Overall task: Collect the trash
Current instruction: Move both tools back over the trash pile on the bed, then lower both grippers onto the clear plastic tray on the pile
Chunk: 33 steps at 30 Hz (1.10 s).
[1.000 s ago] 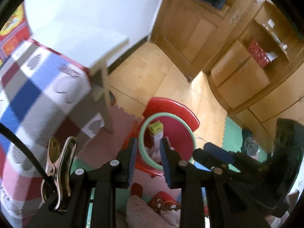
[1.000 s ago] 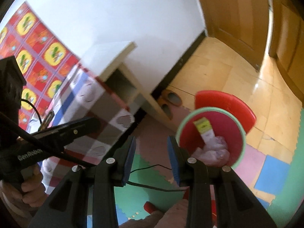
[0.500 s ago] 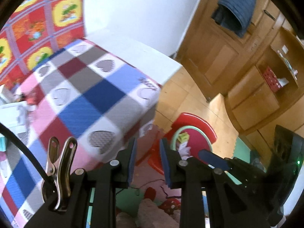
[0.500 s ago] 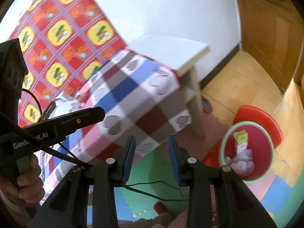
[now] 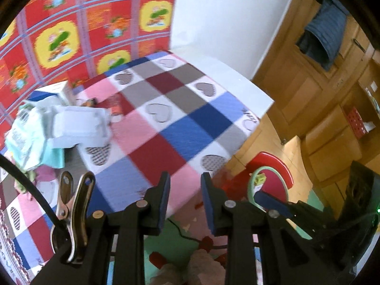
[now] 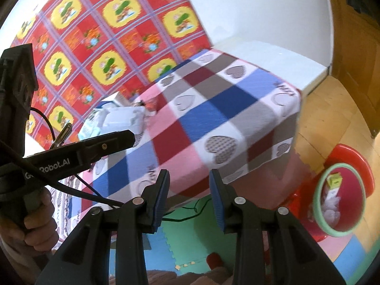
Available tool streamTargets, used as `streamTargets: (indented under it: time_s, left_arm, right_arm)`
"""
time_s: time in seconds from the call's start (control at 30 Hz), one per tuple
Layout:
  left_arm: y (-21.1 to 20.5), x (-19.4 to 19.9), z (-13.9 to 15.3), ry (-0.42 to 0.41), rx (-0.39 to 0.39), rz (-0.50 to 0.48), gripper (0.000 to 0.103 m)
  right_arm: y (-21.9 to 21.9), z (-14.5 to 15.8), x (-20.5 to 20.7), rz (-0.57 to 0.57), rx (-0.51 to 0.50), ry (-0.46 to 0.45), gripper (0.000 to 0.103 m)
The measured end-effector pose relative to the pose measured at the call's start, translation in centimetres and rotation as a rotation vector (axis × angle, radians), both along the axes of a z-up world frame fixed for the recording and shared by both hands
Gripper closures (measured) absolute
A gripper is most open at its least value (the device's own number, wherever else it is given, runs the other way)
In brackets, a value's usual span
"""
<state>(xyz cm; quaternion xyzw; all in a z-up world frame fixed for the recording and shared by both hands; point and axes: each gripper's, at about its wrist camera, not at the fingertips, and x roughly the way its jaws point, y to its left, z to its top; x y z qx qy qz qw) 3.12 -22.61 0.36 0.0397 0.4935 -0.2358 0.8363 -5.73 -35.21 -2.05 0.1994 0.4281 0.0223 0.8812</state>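
Both the left claw (image 5: 184, 198) and right claw (image 6: 189, 197) gape empty; reaching forward-left, either could snag the checked cloth (image 5: 166, 128) instead of the crumpled wrappers (image 5: 71, 125).

Table (image 6: 280, 54): at 12 to 1 o'clock in the right wrist view, against the wall, with the floor to its right.
Cloth (image 6: 213, 118): on the table, covering all but its far right end, hanging over the near edge.
Pile of wrappers and packets (image 5: 71, 123): on the cloth at 9 o'clock in the left wrist view, near the wall hanging (image 5: 71, 28) behind it.
Bin (image 6: 339, 199): on the floor at 3 to 4 o'clock in the right wrist view, right of the table and below its top.
Carton (image 6: 333, 181): in the bin, at its far side, above crumpled paper (image 6: 332, 206).
Cabinets (image 5: 332, 118): at 2 to 3 o'clock in the left wrist view, beyond the bin.
Floor mats (image 6: 185, 242): at 6 o'clock, before the table.
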Motion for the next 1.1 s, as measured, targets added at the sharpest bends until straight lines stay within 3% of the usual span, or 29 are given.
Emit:
streamTargets:
  time_s: [0.53, 1.1]
  left_arm:
    - [10.2, 2.6, -0.6, 0.030, -0.003, 0.196, 0.076]
    - [13.2, 10.6, -1.1, 0.052, 0.015, 0.382, 0.071]
  right_arm:
    - [7.6, 0.0, 5.4, 0.155, 0.010, -0.002, 0.068]
    - [8.4, -2.2, 15.1, 0.320, 0.098, 0.035, 0.066]
